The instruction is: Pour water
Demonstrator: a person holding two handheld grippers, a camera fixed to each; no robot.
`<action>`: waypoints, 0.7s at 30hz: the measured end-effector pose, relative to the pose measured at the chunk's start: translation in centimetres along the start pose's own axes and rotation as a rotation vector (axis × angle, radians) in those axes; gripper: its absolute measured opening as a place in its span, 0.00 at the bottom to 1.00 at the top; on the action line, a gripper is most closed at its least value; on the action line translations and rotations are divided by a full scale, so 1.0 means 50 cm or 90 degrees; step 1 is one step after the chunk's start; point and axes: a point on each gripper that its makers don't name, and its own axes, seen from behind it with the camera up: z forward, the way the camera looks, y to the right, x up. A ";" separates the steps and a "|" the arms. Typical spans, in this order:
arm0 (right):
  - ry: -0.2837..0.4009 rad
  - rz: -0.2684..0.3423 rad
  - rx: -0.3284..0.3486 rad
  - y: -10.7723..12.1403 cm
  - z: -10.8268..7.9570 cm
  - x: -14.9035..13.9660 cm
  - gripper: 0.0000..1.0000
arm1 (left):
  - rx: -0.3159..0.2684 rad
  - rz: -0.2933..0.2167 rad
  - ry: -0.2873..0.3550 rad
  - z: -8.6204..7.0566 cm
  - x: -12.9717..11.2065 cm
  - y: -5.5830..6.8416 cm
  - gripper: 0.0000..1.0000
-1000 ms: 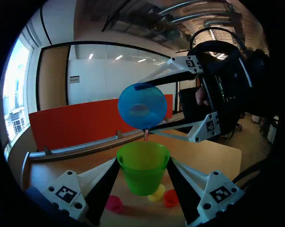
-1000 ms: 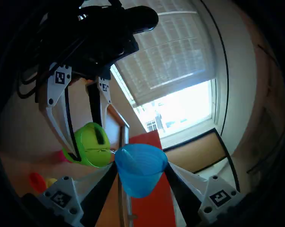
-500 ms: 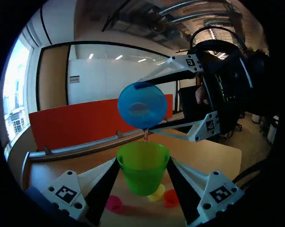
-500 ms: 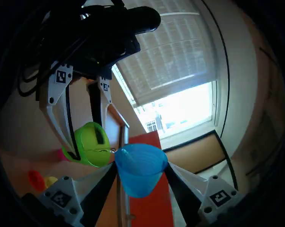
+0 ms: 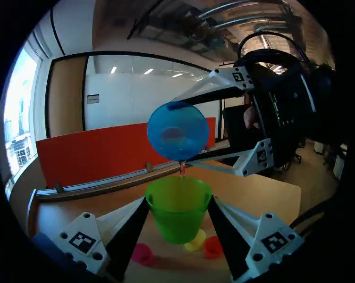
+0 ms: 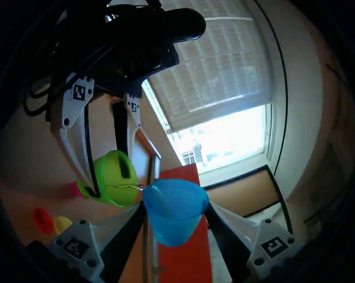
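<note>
Wooden table (image 5: 272, 193), orange partition (image 5: 92, 151), bright window (image 6: 224, 137) (blinds (image 6: 215, 61) half down), ceiling pipes (image 5: 243, 21).

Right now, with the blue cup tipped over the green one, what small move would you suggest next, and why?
Probably tip the blue cup slightly further with the right gripper. It lies tilted above the green cup, which the left gripper holds upright, and just a thin stream falls from its rim into it.

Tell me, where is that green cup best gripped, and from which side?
Mid-wall, from the side. The green cup stands upright and tapers downward, so fingers on opposite flanks sit under its wider rim and it can't slip through. That leaves the mouth open for the blue cup pouring above. The left hand-held gripper holds it just so.
</note>
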 end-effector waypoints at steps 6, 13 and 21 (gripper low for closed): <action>0.000 -0.008 0.001 -0.001 0.000 -0.003 0.91 | 0.000 0.000 -0.001 0.000 -0.001 0.000 0.85; 0.003 -0.014 0.003 -0.003 0.002 -0.003 0.91 | 0.000 0.000 -0.001 -0.001 -0.003 -0.001 0.85; 0.003 -0.026 0.004 -0.004 -0.002 -0.003 0.90 | 0.000 -0.001 -0.001 -0.002 -0.002 -0.001 0.85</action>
